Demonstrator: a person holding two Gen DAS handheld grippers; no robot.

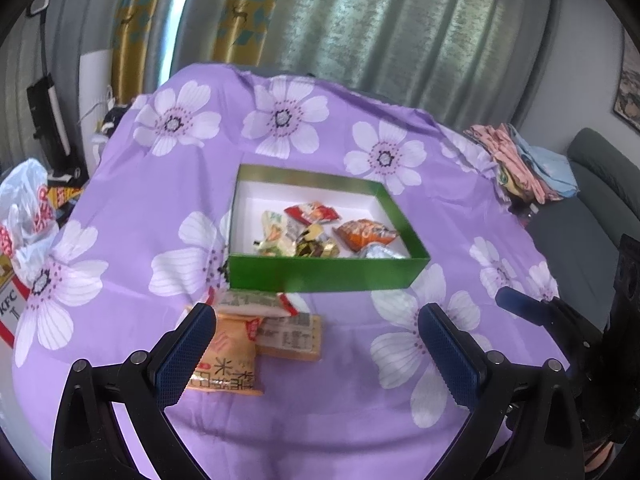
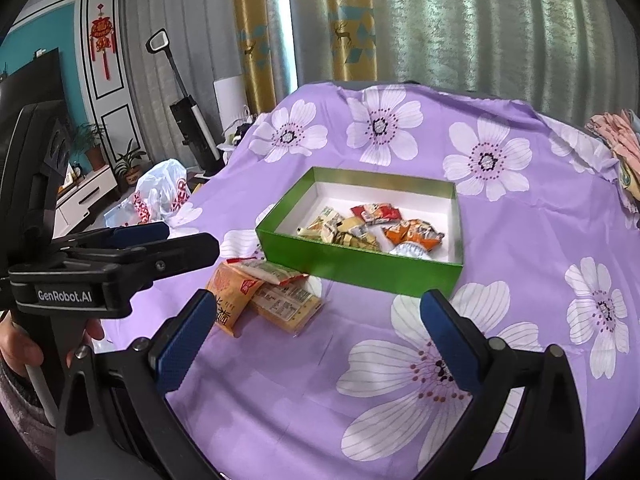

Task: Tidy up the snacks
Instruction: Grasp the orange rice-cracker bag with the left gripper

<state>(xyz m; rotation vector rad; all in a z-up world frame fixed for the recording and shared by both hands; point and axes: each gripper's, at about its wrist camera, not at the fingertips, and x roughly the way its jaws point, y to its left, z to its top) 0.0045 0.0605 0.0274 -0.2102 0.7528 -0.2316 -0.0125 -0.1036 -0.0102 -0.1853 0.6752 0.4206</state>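
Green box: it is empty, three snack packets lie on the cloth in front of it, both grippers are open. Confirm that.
Not quite. The green box is not empty: the left wrist view shows several wrapped snacks inside. The rest stands: three packets in front, left gripper and right gripper open.

The near wall of the green box hides the lower parts of the wrapped snacks inside it; the silver packet shows only its top. Outside the box, the orange packet is partly covered by a blue finger pad of the left gripper, and it overlaps the tan packet, whose print is too blurred to read. The folded cloths are cut off by the right edge of the right wrist view. The hand is mostly hidden behind the gripper body.
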